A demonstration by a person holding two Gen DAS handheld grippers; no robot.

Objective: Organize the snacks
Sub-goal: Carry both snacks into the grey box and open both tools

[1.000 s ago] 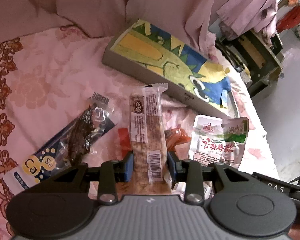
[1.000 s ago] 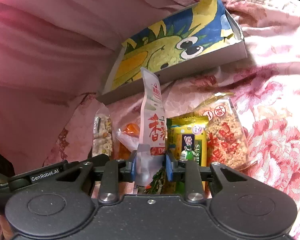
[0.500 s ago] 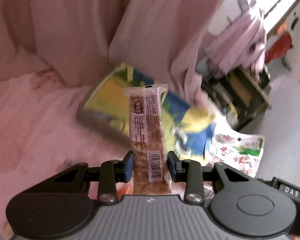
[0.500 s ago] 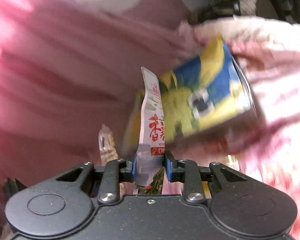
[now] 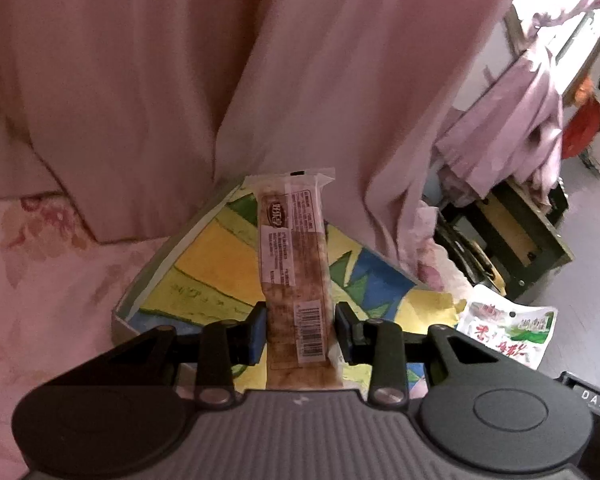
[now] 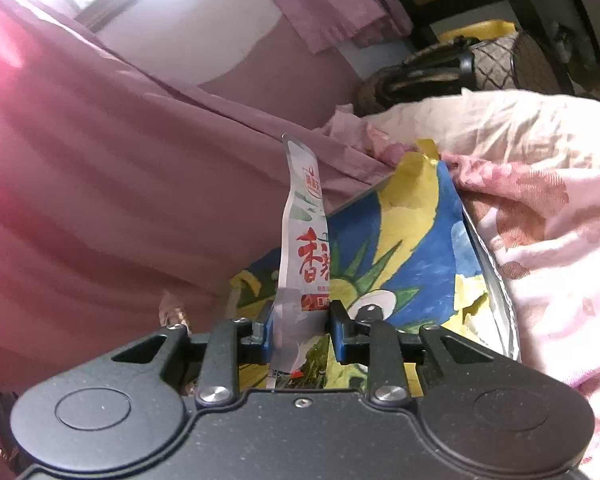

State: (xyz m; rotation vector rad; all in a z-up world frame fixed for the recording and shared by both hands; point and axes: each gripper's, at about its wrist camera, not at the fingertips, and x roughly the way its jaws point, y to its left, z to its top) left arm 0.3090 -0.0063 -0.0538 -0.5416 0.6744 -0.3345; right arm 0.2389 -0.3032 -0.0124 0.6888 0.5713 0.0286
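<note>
**Both grippers hold snacks over the box**

The left gripper [image 5: 300, 330] is closed on a long bar [image 5: 294, 256], which stands upright above the painted box [image 5: 204, 264] on the pink bedding [image 5: 40, 280]. The right gripper [image 6: 299, 330] pinches a white pouch [image 6: 304, 240], also upright, over the same box [image 6: 420, 248]. The pouch shows right of the bar [image 5: 508, 330].

Dim pinkish indoor light in both views; daylight blows out the window [image 5: 560, 20] top right in left wrist view and glares top left in right wrist view. Strong fisheye bending with dark vignetted corners. Curtain [image 5: 260, 80] and bedding [image 6: 540, 220] are soft with motion blur; gripper bodies stay sharp.
</note>
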